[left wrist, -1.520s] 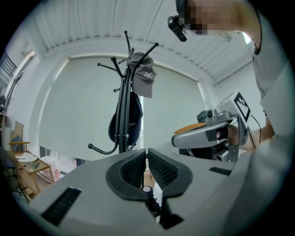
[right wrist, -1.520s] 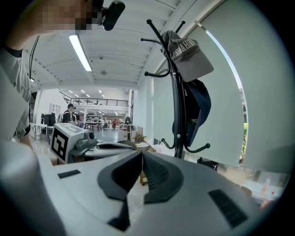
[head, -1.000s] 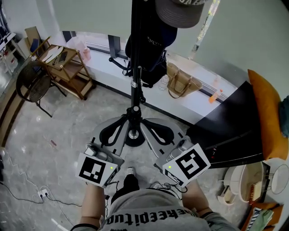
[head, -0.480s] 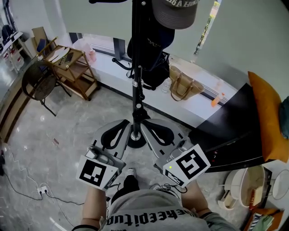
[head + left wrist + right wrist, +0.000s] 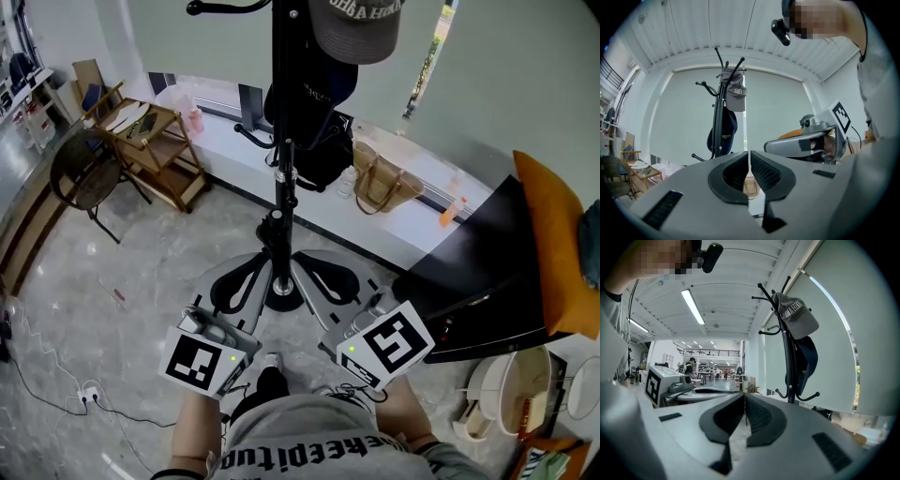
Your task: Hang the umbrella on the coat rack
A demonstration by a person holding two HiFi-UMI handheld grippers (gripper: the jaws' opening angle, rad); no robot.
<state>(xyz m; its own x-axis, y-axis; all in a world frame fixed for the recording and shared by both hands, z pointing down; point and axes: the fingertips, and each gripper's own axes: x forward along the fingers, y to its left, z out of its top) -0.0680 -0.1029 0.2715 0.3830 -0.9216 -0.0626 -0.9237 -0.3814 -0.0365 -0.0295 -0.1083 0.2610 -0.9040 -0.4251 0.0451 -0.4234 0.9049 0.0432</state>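
Cap on coat rack, bag right of it

coat rack | black pole, upright | grey cap on top hook | dark bag, perhaps, hanging below

coat rack top cut off, grey cap cropped, orange cushion clipped

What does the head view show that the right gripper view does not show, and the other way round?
Only the head view: the orange cushion, the white power strip on the floor, and the marker cube of the right claw. Only the right gripper view: the ceiling light strips and a far hall with people. Both: the coat rack with the grey cap on it, and the left claw, shut.
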